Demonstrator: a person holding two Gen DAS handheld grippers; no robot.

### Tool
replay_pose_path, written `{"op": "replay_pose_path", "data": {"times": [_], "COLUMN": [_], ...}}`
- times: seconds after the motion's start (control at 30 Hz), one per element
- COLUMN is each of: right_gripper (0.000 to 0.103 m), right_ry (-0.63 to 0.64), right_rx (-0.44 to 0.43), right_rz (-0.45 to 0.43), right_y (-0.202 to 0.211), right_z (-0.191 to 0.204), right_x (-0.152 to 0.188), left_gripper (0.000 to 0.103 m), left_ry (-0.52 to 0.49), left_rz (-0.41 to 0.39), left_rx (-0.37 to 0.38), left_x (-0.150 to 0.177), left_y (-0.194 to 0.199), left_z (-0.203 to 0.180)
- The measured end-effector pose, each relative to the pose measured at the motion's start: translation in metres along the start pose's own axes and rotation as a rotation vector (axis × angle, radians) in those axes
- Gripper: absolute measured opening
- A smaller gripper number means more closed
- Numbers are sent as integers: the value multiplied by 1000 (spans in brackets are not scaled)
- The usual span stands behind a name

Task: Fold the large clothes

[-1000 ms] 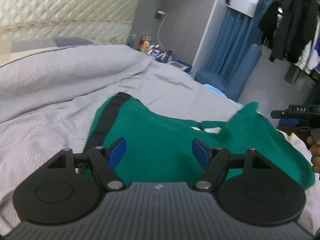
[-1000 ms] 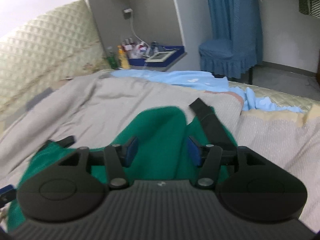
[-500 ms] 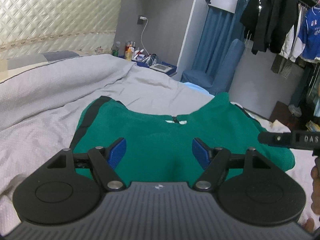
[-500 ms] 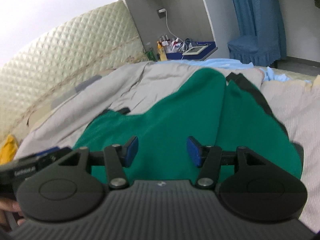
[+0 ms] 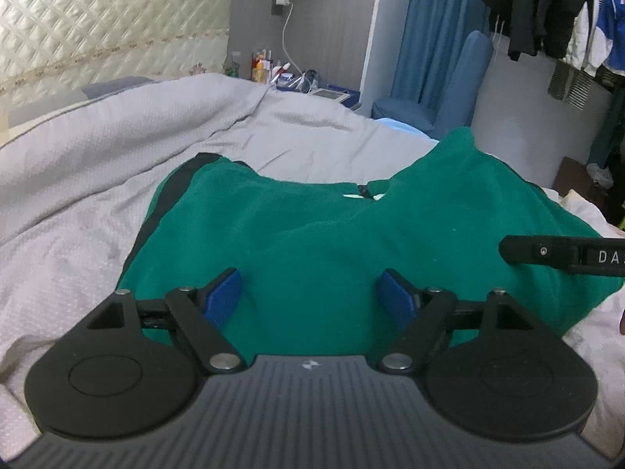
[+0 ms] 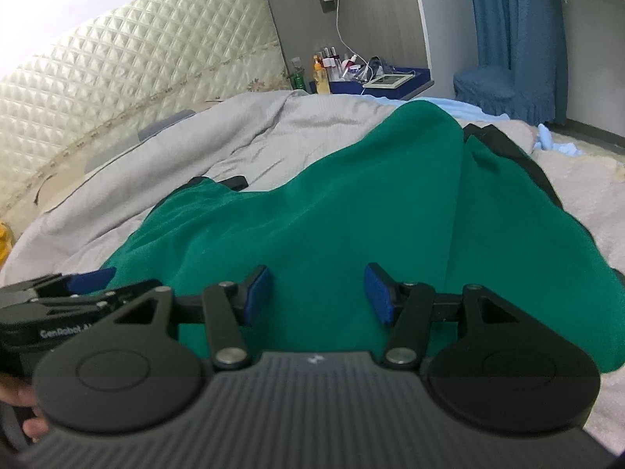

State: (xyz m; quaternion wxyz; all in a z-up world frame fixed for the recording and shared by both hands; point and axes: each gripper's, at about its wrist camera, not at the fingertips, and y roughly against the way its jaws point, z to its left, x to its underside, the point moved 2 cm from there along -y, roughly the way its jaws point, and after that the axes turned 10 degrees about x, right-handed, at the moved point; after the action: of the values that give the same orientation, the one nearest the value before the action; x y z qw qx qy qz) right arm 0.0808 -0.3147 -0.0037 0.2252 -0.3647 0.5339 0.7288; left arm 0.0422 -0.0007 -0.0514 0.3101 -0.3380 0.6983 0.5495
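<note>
Green garment (image 5: 332, 242) beneath both grippers, left gripper (image 5: 308, 297) just widened, right gripper (image 6: 316, 293) half-spread, both empty.

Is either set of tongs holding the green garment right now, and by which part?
Neither. Both the left tongs and right tongs stand open above the green garment, with nothing pinched.

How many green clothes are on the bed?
1. A green garment with black trim lies spread across the grey blanket in front of both hand-held grippers. Its folds could hide something underneath.
</note>
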Motion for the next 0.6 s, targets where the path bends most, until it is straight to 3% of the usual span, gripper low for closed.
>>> {"op": "replay_pose_path", "data": {"times": [0.07, 0.33, 0.53, 0.6], "right_gripper": [57, 57, 58, 63], "right_ry": [-3, -16, -46, -59], "right_rx": [-6, -23, -20, -19], "right_rz": [6, 8, 5, 4], "right_y": [-7, -27, -11, 1], "right_z": [-1, -5, -8, -8], "right_x": [0, 0, -2, 0], "left_gripper": [89, 93, 91, 91], "left_ry": [22, 131, 147, 171], "left_rz": [0, -13, -60, -81], "left_rx": [0, 40, 46, 58], "left_x": [-1, -6, -4, -2], "left_y": [-7, -31, -6, 11], "left_z": [5, 29, 25, 21]}}
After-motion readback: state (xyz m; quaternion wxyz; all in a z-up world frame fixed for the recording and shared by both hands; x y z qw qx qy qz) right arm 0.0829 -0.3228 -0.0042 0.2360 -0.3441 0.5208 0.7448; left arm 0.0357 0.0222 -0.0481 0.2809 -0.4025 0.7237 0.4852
